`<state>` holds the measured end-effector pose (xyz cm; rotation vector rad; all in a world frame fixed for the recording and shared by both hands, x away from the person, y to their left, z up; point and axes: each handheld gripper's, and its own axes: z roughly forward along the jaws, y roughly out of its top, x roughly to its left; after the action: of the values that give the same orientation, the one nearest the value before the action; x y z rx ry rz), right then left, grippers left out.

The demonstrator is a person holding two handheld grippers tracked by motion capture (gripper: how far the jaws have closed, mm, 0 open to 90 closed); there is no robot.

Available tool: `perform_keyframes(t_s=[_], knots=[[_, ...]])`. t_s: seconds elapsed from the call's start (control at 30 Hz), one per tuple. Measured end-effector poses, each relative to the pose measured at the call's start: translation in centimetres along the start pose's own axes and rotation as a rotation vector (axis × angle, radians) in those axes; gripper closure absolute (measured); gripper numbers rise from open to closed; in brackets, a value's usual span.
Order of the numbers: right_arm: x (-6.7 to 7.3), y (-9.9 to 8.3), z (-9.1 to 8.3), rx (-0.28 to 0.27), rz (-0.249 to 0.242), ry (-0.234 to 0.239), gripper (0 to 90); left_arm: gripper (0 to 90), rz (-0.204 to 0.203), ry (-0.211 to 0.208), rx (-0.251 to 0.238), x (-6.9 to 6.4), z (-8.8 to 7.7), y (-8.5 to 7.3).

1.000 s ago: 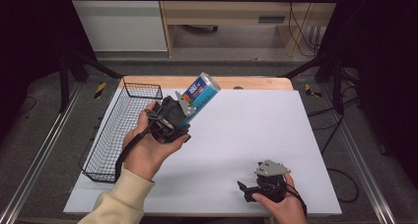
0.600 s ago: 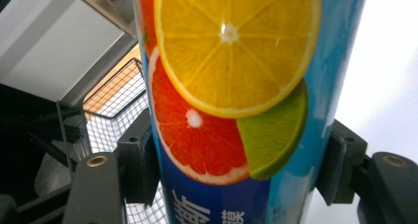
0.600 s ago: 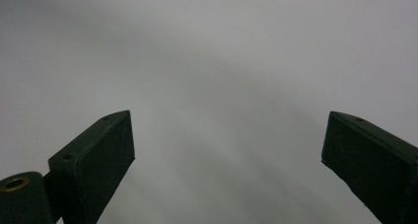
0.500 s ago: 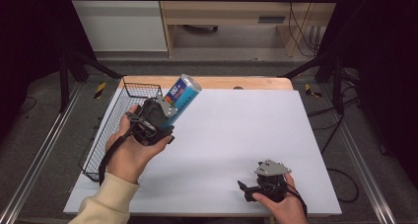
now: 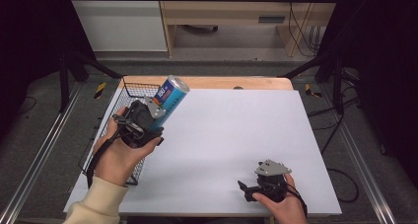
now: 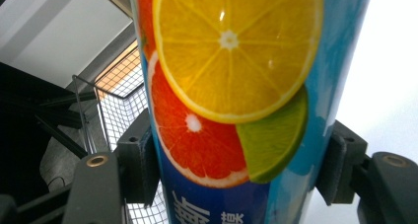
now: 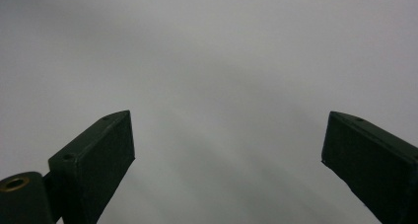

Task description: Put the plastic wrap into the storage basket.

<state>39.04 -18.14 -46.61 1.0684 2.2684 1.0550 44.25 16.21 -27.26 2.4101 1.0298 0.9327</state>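
So in the high view the left gripper [image 5: 155, 116] is over the left edge of the white table [image 5: 231, 145], right where the wire basket [image 5: 132, 91] sits, and it's clamped on a blue drink can [image 5: 169, 99]. The can sticks out of the jaws toward about 1 o'clock, tilted, silver top end up and away from the hand. The right gripper [image 5: 242, 190] rests down at the table's 5 o'clock corner, well apart from the can, pointing toward 9.

The left gripper view gives you what the top camera can't: the can's label [image 6: 231, 81] up close, with orange, grapefruit and lime slices, both black pads pressed against its sides at 3 and 9 o'clock, basket mesh [image 6: 123, 110] behind at 9.

The right gripper view just has its own jaws spread wide apart over bare grey-white tabletop, nothing between them.
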Motion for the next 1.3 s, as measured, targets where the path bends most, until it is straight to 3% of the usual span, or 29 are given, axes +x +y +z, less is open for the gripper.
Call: perform_keyframes(t_s=[0.67,0.7,0.73,0.77,0.8,1.3], knots=[[0.0,0.0,0.0,0.001,0.001,-0.002,6.2,32.0,-0.03,0.012,0.024,1.5,-0.3,-1.9],[0.0,0.0,0.0,0.002,0.002,-0.002,6.2,32.0,0.086,0.067,0.027,2.2,-0.6,-1.7],[0.0,0.0,0.1,0.001,0.002,-0.001,6.2,32.0,0.181,0.074,0.028,3.0,-0.6,-1.5],[0.0,0.0,0.1,0.003,0.002,-0.001,6.2,32.0,0.246,0.083,0.028,3.4,-0.6,-1.3],[0.0,0.0,0.1,0.004,0.003,-0.003,6.2,32.0,-0.031,0.005,0.023,1.6,-0.3,-2.1],[0.0,0.0,0.1,0.002,0.002,-0.001,6.2,32.0,-0.037,0.013,0.038,2.1,-0.3,-2.7]])
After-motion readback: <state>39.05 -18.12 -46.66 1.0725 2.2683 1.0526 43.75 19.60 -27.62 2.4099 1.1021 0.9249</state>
